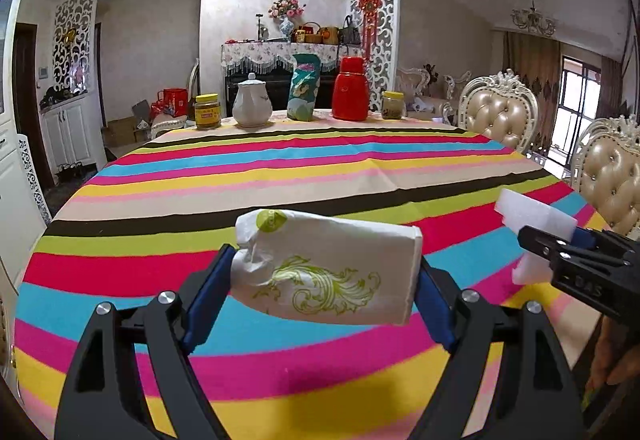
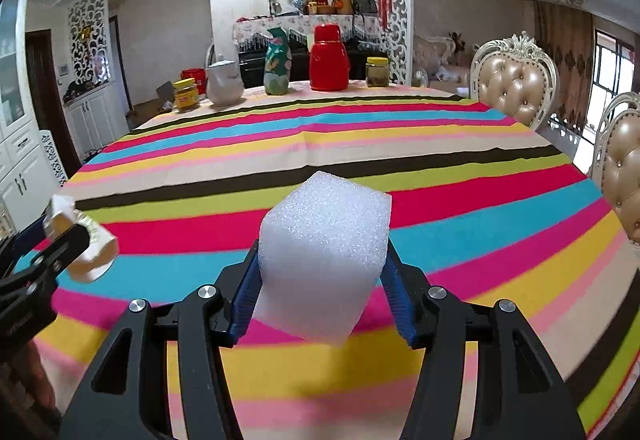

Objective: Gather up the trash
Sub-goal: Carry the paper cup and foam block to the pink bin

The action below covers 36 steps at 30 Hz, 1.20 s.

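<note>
Table: a striped tablecloth [image 1: 320,168] in many colours covers the whole top; both held items hang above its near half.
Chairs: two tufted chairs [image 1: 498,112] with carved white frames stand at the table's right edge.
Far row: a red flask [image 1: 350,88], a teal flowered vase [image 1: 304,86], a white teapot [image 1: 251,100] and two yellow-lidded jars [image 1: 207,111] line the far edge, well apart from both grippers.
Left gripper [image 1: 324,280]: clamped on a white tissue pack [image 1: 332,268] with a green scroll print, blue pads pressing its two ends, pack held crosswise and clear of the cloth.
Right gripper [image 2: 324,272]: closed around a white foam block [image 2: 324,260], blue pads against its sides, block raised above the cloth.
Left view only: the pack's printed face; the right gripper enters at the right edge, its foam showing only as a thin white slab.
Right view only: the foam's grainy bulk; the left gripper sits at the left edge, the pack seen end-on.
In the way: nothing stands on the cloth between the grippers and the far row.
</note>
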Tool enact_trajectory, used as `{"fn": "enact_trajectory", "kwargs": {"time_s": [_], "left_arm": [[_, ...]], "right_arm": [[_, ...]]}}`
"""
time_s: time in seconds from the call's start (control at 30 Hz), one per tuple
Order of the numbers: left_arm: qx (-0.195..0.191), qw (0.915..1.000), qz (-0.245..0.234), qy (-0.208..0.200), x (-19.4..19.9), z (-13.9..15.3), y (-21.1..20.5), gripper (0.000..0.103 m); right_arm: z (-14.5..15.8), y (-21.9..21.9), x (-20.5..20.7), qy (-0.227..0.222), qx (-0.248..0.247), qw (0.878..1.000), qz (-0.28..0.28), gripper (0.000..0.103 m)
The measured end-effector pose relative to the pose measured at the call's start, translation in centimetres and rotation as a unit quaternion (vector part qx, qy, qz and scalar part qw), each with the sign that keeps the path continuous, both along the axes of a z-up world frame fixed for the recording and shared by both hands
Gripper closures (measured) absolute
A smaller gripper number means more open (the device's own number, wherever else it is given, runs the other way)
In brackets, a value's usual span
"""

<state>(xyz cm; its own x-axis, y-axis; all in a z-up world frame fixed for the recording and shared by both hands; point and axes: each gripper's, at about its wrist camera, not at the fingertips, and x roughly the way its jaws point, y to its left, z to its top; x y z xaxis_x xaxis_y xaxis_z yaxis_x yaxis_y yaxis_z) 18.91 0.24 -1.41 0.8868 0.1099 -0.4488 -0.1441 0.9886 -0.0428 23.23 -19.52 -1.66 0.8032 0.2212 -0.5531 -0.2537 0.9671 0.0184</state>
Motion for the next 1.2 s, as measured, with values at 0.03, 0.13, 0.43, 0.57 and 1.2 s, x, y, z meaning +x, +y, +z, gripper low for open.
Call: {"fn": "enact_trajectory", "kwargs": {"time_s": [0.03, 0.13, 0.43, 0.57, 1.2], "left_arm": [[0.000, 1.0000, -0.005, -0.002, -0.7, 0.0, -0.3, 0.022], [0.008, 0.9996, -0.025, -0.011, -3.2, 0.2, -1.7, 0.022], [0.019, 0.9961, -0.079, -0.033, -8.2, 0.4, -5.5, 0.022], [0.021, 0.9947, -0.095, -0.032, -8.9, 0.2, -7.0, 0.022], [0.044, 0.9820, -0.175, -0.055, -9.8, 0.4, -13.8, 0.022]], "right_arm": [[0.2, -0.4, -1.3, -0.004, 0.002, 1.000, 0.002, 0.049], [0.7, -1.6, -5.5, -0.019, 0.007, 1.000, 0.005, 0.049], [1.0, -5.6, -12.3, -0.042, 0.036, 0.998, -0.006, 0.048], [1.3, -6.7, -13.9, -0.057, 0.035, 0.998, -0.012, 0.048], [0.1, -13.7, -18.7, -0.076, 0.032, 0.995, -0.059, 0.048]]}}
